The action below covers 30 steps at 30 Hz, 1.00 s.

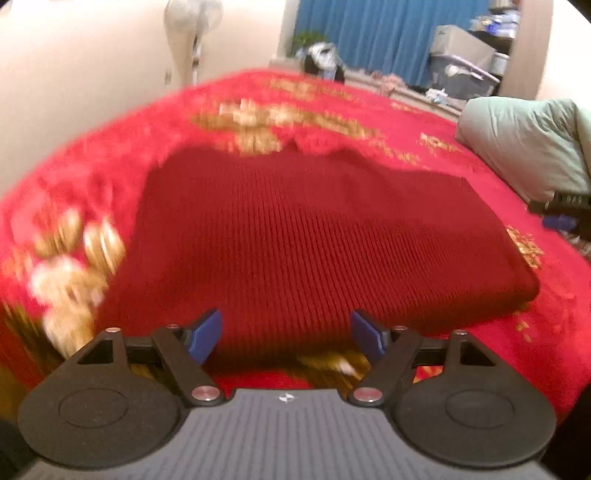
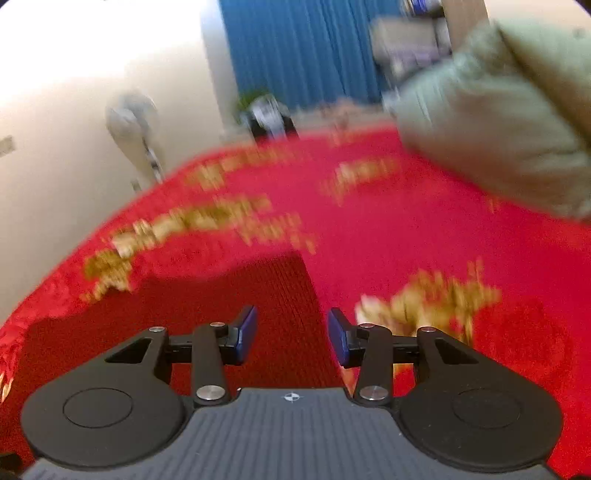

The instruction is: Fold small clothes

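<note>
Dark red knit garment [image 1: 314, 236] lies folded flat on red bedspread [image 1: 92, 192] with gold flowers. Left gripper [image 1: 286, 338] spread wide over its near edge, nothing pinched. Right gripper [image 2: 291, 338] partly spread at garment's right edge, nothing between its pads. Grey-green pillow [image 1: 524, 147] far right; fan [image 1: 192, 33] and blue curtain [image 1: 369, 33] behind bed.

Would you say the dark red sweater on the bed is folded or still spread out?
Folded: the sweater lies as a compact block on the blanket, with straight edges, a thick doubled right edge, and no sleeves sticking out.
</note>
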Available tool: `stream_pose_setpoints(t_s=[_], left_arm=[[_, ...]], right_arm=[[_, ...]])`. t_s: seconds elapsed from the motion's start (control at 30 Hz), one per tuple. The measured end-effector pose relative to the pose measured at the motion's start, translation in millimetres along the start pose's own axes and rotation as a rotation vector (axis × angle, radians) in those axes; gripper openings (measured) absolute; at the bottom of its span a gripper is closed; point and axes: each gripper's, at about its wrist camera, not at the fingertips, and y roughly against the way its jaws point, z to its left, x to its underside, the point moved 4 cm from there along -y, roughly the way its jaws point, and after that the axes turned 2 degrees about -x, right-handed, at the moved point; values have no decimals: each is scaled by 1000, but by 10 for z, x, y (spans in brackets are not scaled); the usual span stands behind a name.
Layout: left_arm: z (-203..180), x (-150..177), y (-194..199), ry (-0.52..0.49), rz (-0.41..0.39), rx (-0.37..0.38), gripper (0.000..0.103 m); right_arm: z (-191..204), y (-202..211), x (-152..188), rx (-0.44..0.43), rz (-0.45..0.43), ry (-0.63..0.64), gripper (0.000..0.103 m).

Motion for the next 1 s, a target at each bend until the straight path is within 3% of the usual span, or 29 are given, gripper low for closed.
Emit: stream_pose_setpoints(t_s=[0.13, 0.37, 0.47, 0.57, 0.63, 0.73, 0.77, 0.83, 0.9, 0.93, 1.0], left_arm=[[168, 101, -161, 168, 109, 39, 80], [507, 146, -348, 427, 182, 82, 80], [684, 124, -367, 534, 168, 81, 80], [872, 42, -327, 576, 111, -13, 80], [977, 27, -358, 645, 114, 4, 79], [1023, -45, -377, 662, 106, 16, 75], [1024, -74, -355, 652, 87, 7, 59], [1000, -167, -255, 611, 15, -5, 40], [936, -235, -175, 561, -45, 4, 40], [912, -230, -191, 557, -34, 1, 41], [935, -111, -318, 614, 72, -6, 52]], right_arm=[[-81, -150, 114, 46, 119, -23, 44], [-4, -186, 113, 21, 134, 1, 44], [-12, -194, 101, 17, 141, 1, 45], [-23, -203, 98, 21, 140, 3, 45], [-34, -213, 106, 25, 141, 2, 45], [-42, -235, 112, 26, 146, -2, 45], [-42, -237, 115, 26, 147, -2, 45], [-41, -236, 117, 25, 146, -1, 45], [-40, -237, 126, 28, 148, 4, 45], [-42, -239, 129, 30, 150, 5, 45], [-49, -242, 127, 29, 152, 1, 45]])
